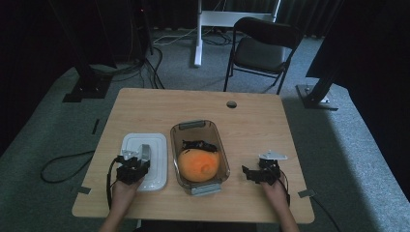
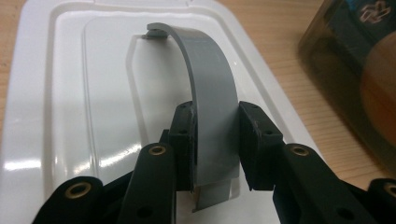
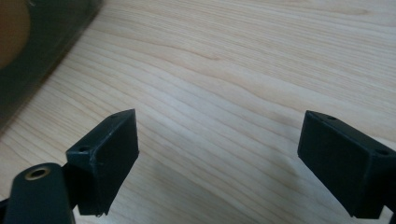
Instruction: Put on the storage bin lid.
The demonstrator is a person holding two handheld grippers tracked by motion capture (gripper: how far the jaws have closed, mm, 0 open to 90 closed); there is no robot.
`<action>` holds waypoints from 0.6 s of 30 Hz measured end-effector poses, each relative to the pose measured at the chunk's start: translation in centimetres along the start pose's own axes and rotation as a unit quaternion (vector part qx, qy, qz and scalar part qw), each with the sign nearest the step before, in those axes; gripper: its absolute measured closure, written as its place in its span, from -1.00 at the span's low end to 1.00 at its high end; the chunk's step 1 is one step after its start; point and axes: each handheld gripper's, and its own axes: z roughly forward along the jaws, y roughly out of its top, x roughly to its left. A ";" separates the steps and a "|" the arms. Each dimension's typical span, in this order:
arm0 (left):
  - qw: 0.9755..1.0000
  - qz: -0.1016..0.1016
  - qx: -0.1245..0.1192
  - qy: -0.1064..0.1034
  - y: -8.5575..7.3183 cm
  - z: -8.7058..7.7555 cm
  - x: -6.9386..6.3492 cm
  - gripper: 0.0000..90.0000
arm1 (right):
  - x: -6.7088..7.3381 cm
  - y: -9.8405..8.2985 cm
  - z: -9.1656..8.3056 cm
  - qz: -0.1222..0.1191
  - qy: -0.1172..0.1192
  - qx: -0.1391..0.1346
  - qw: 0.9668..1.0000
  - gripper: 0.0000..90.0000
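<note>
handle [image 2: 212,88] base hidden behind fingers [image 2: 184,140]; tub [image 2: 355,65] cropped

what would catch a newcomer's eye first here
The bright orange round fruit in the clear smoky plastic tub at the table's middle stands out. Beside it, the left tongs clamp the grey curved handle of the white plastic lid. The right tongs gape over bare wood.

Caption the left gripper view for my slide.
Left gripper shut on the grey handle of a white lid on the table.
</note>
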 end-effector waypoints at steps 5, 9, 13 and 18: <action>1.000 0.002 -0.014 -0.002 0.5 -1.0 0.0 0.56 | 0.9 0.5 0.5 -0.010 0.009 0.001 1.000 -0.74; 1.000 -0.003 -0.021 -0.010 0.9 -1.6 0.2 0.57 | 1.7 0.9 1.0 -0.019 0.018 0.005 1.000 -0.74; 0.999 0.004 -0.033 -0.007 1.2 -2.3 0.1 0.57 | 2.4 1.1 1.4 -0.024 0.027 0.005 0.999 -0.74; 0.999 0.006 -0.050 -0.010 1.8 -3.4 0.0 0.57 | 3.1 1.2 1.9 -0.031 0.034 0.013 0.999 -0.74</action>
